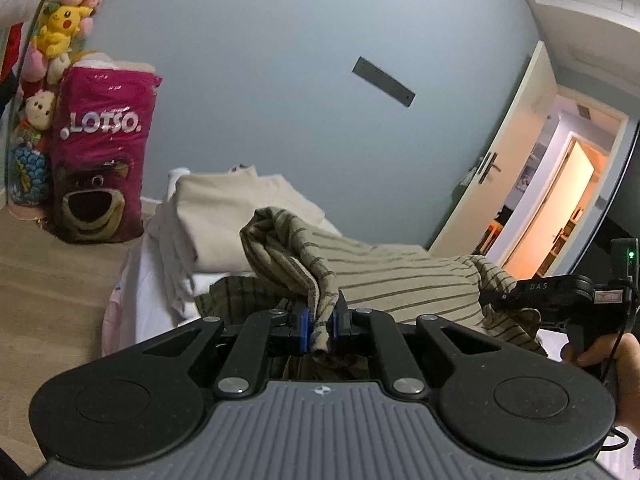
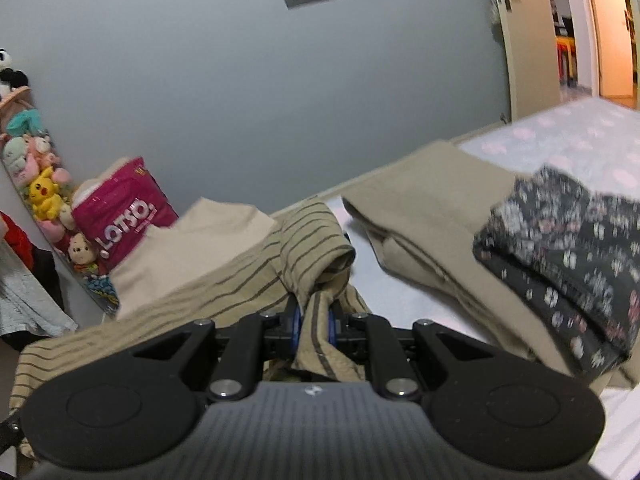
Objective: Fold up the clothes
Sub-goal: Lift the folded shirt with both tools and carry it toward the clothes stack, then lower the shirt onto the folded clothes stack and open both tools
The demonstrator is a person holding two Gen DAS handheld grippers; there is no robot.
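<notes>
Both the left gripper [image 1: 320,326] and right gripper [image 2: 314,320] are pinching bunched folds of the striped shirt [image 1: 400,280], which is hanging over the bed [image 2: 400,292] at twelve o'clock, and risking a slip or a crooked fold.

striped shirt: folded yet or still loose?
Loose, not folded. The striped shirt hangs bunched between the left gripper and the right gripper, both shut on its fabric, above the bed.

Occluded, cropped and blurred regions

Striped garment [image 2: 248,280] cut off at lower-left frame edge; its pinched fold hides the gripper fingertips. Floral dark garment [image 2: 560,256] at right is motion-blurred. Plush toys [image 1: 60,24] cropped at upper left.
</notes>
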